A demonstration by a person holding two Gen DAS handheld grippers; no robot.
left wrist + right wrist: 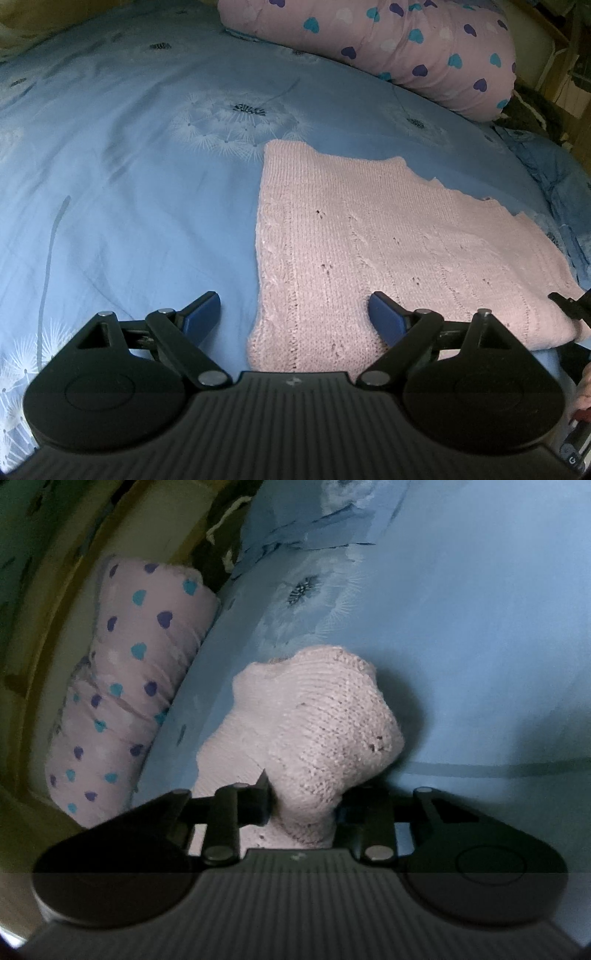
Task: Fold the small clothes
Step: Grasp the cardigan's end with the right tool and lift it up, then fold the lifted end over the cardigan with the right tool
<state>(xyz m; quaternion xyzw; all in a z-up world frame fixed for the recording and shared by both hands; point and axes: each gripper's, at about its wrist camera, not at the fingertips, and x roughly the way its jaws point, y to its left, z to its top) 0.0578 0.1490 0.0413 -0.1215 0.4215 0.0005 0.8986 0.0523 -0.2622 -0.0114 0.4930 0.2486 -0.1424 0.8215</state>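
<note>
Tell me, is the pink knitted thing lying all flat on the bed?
No. Most of the pink knit lies flat on the blue sheet, but the right gripper pinches one bunched part.

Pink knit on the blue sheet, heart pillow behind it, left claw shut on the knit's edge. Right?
Not quite. The left claw is open, over the pink knit's near edge; the left wrist view shows it. The right claw is shut on the knit.

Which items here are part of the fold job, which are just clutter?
In the job:
- pink knit garment, lying on the bed
- right tool, shut on a bunched part of it
- left tool, open over its near edge

Just lying about:
- heart-print pillow
- blue dandelion bedsheet
</note>
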